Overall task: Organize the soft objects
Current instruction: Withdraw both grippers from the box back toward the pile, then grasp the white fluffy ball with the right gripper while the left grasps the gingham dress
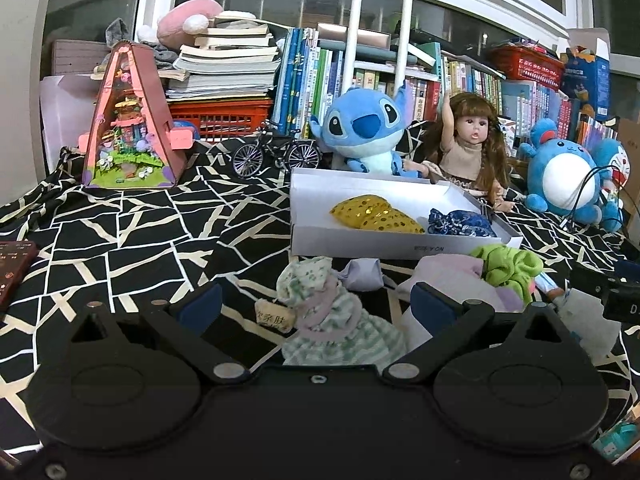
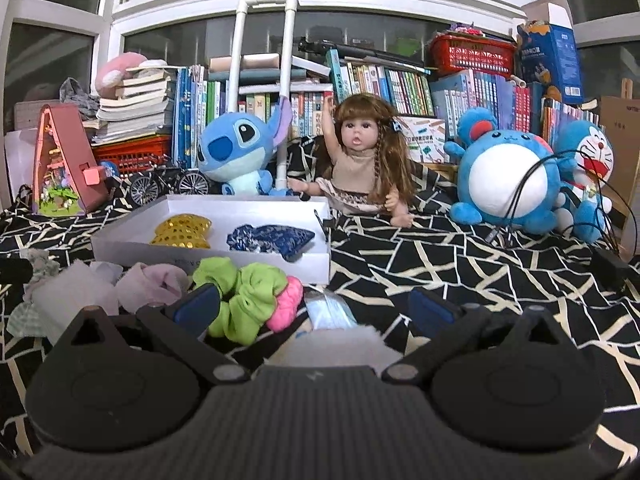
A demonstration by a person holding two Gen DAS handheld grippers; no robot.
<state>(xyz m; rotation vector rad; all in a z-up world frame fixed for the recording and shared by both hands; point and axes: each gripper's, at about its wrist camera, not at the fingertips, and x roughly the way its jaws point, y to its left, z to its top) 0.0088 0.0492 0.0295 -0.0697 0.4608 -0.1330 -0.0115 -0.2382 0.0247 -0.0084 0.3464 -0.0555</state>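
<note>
A white shallow box [image 1: 352,240] [image 2: 132,246] on the black-and-white cloth holds a gold sequin pouch [image 1: 374,214] [image 2: 182,232] and a blue patterned pouch [image 1: 460,224] [image 2: 272,238]. In front of it lies a pile of soft items: a green floral drawstring bag [image 1: 328,320], a lilac pouch [image 1: 362,274], a pale pink cloth [image 1: 452,276] [image 2: 154,284], a lime green scrunchie [image 1: 508,270] [image 2: 248,300], a pink scrunchie [image 2: 288,304] and a light blue mask [image 2: 332,314]. My left gripper [image 1: 316,304] is open around the floral bag. My right gripper [image 2: 316,308] is open by the scrunchies.
Behind the box sit a blue Stitch plush [image 1: 364,132] [image 2: 236,152], a doll [image 1: 468,140] [image 2: 360,160], a round blue plush [image 2: 504,176], a Doraemon plush [image 2: 588,168], a toy bicycle [image 1: 276,154] and a pink triangular diorama [image 1: 128,120]. Books and red baskets line the back.
</note>
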